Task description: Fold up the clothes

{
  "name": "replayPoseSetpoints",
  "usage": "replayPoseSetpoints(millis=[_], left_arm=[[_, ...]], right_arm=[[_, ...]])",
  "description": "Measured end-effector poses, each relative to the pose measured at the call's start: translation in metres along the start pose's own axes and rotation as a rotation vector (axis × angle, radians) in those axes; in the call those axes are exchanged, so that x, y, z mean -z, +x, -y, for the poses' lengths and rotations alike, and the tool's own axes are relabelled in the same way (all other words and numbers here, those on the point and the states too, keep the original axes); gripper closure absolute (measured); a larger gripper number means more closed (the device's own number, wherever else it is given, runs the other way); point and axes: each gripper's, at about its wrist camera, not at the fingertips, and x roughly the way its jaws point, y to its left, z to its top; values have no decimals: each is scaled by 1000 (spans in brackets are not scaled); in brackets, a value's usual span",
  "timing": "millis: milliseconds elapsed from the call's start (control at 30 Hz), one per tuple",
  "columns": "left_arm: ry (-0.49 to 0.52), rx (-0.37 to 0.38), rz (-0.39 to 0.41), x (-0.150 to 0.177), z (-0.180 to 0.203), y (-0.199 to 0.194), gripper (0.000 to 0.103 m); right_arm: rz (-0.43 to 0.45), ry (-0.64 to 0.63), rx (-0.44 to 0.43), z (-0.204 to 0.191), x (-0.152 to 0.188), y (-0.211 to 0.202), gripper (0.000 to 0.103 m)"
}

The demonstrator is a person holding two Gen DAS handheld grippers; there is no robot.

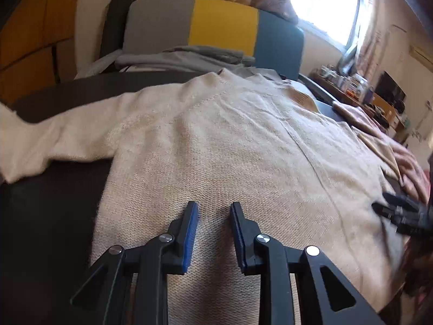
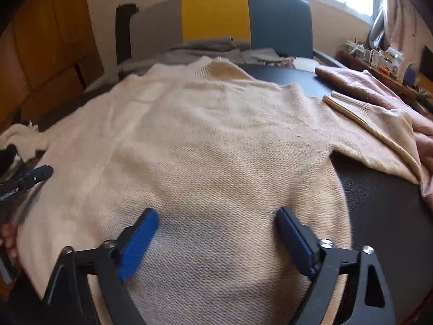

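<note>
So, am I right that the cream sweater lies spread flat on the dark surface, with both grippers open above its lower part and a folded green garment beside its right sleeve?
Not quite: the garment beside the right sleeve is pink, not green, as the right wrist view shows. The rest holds: the cream sweater lies spread on the dark surface, with the left gripper and right gripper open above its lower part.

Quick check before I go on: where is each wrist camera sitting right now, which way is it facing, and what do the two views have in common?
Left wrist: sits behind the left gripper, low over the hem end of the cream sweater, facing the chair back; narrow gap between its fingers; the right gripper enters at right.
Right wrist: sits behind the right gripper, over the same end, facing the collar; fingers wide apart; the left gripper's tip enters at left.
Shared: sweater, striped chair back, grey clothes, window.
</note>
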Motion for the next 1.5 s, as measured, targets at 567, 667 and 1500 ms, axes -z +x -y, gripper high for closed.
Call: replayPoseSetpoints(millis=[567, 667, 1500], left_arm=[[204, 132, -22, -1, 94, 29, 62], [222, 145, -2, 2, 96, 29, 59], [72, 359, 10, -3, 79, 34, 44]], right_arm=[[6, 227, 90, 97, 3, -58, 21], [7, 205, 131, 118, -18, -52, 57], [-22, 71, 463, 218, -164, 12, 98]])
